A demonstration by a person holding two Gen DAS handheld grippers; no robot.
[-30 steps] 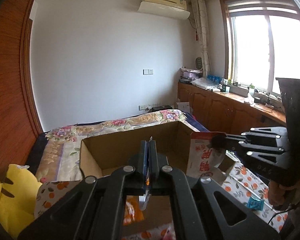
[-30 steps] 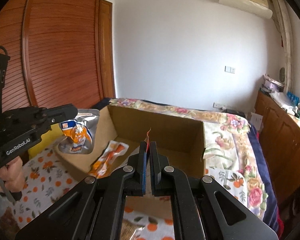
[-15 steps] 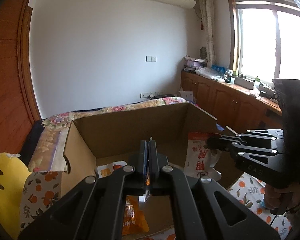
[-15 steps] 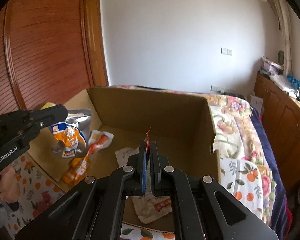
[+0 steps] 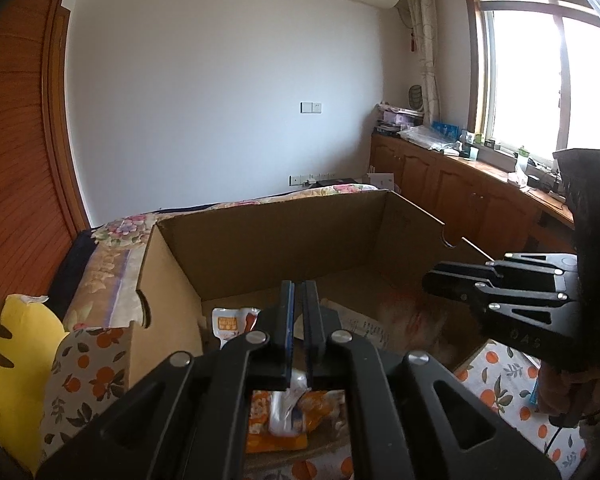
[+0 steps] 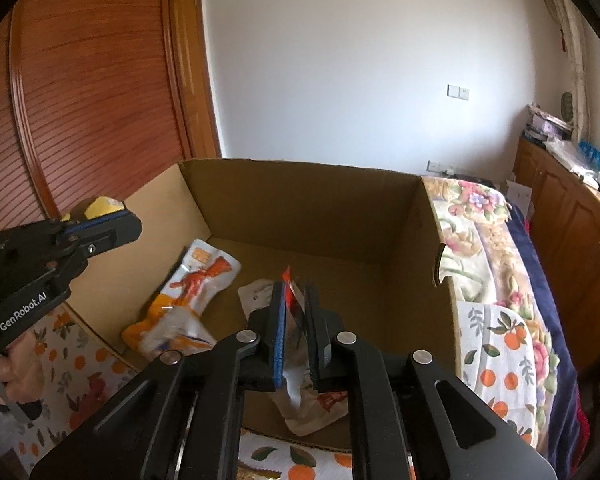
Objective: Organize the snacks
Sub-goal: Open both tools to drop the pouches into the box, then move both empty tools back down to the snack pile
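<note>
Both grippers have come down over the box [image 5: 268, 236] since a second ago, and the pouches they carried now sit low inside it, so two more snacks are as good as stowed. Left gripper [image 5: 299, 320]: jaws all but pressed together, its orange pouch [image 5: 284, 416] lying just under the tips, seemingly let go already. Right gripper [image 6: 294, 320]: jaws opening, the red-and-white pouch [image 6: 300, 404] between the pads and slipping to the box floor beside a carrot-print packet [image 6: 196, 284].
</note>
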